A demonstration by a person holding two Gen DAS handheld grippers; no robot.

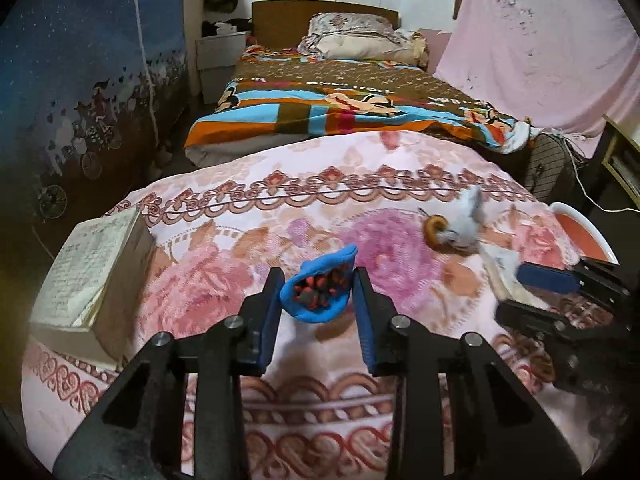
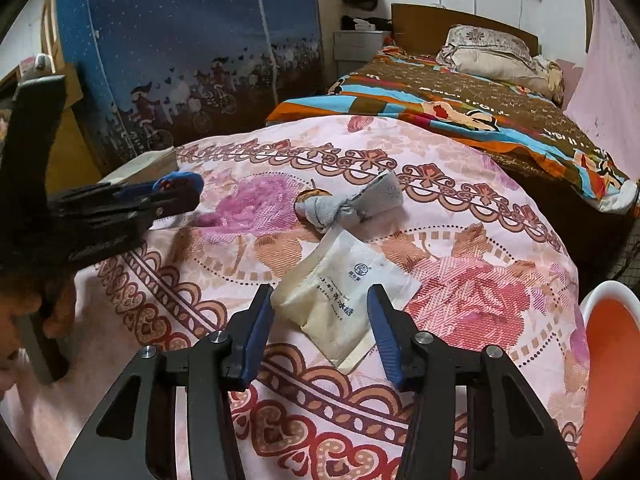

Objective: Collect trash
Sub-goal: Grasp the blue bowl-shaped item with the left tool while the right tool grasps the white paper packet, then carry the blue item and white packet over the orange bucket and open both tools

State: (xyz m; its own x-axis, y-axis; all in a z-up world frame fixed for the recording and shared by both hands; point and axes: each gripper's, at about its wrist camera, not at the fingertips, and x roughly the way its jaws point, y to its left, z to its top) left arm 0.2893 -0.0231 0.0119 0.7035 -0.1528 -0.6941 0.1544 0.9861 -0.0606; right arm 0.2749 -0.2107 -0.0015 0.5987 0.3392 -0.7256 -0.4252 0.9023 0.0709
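On the pink flowered cloth (image 1: 248,240), my left gripper (image 1: 318,300) is shut on a crumpled blue wrapper (image 1: 320,292) with a red and black inside, held slightly above the cloth. The right wrist view shows that same gripper (image 2: 188,196) at the left with the wrapper (image 2: 180,180). My right gripper (image 2: 320,312) is open and straddles a flat cream pouch (image 2: 340,300) with printed text; the pouch lies on the cloth and runs under the right finger. The left wrist view has the right gripper (image 1: 516,292) at the right edge.
A grey knotted tissue (image 2: 348,208) and a brown ring-shaped scrap (image 1: 436,230) lie beyond the pouch. A thick worn book (image 1: 92,272) sits at the cloth's left edge. An orange bin with a white rim (image 2: 612,340) stands to the right. A bed (image 1: 320,92) lies behind.
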